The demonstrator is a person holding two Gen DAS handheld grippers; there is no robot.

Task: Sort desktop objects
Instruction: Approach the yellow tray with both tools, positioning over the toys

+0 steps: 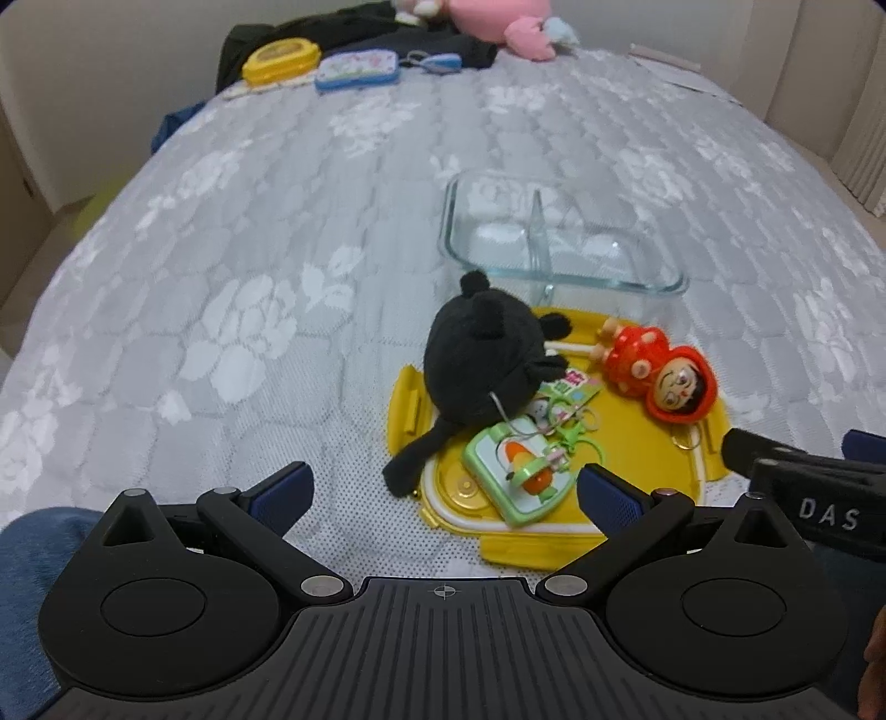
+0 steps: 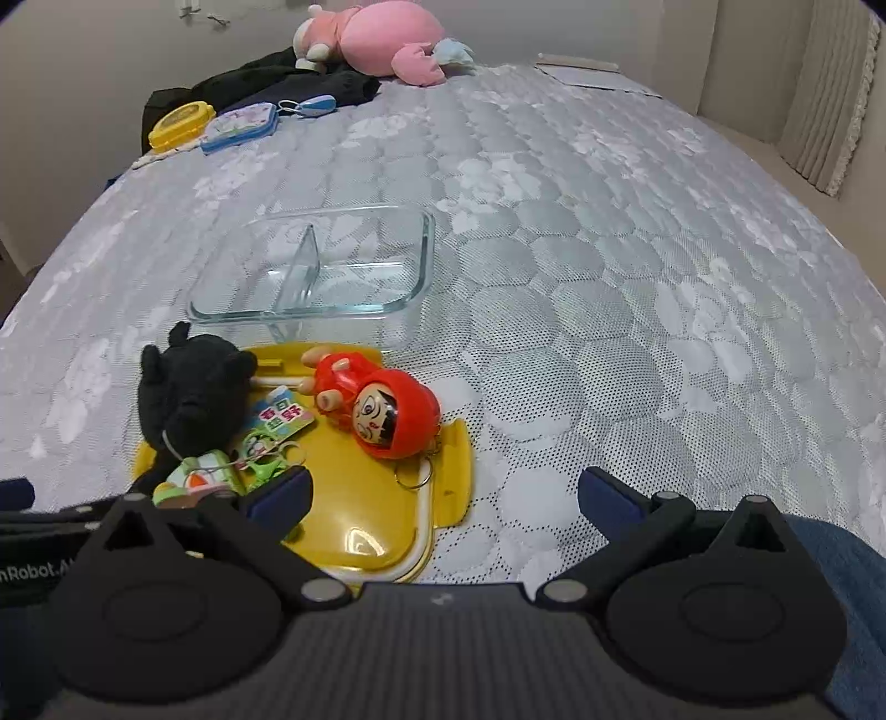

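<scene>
A yellow lid (image 1: 559, 540) (image 2: 365, 526) lies on the quilted bed and carries a black plush toy (image 1: 482, 360) (image 2: 194, 396), a red doll keychain (image 1: 659, 365) (image 2: 382, 412) and a green toy keychain (image 1: 520, 479) (image 2: 194, 476). Just behind it stands a clear glass container (image 1: 559, 238) (image 2: 321, 277) with a divider, nothing in it. My left gripper (image 1: 446, 493) is open, low in front of the lid's near edge. My right gripper (image 2: 443, 495) is open too, over the lid's right corner; it shows at the right edge of the left wrist view (image 1: 803, 471).
At the bed's far end lie a yellow box (image 1: 282, 58) (image 2: 180, 124), a blue tin (image 1: 357, 69) (image 2: 241, 126), a pink plush (image 2: 376, 41) and dark clothing (image 2: 288, 83). A blue sleeve (image 1: 27, 581) shows at my left. Papers (image 2: 592, 72) sit at the far right.
</scene>
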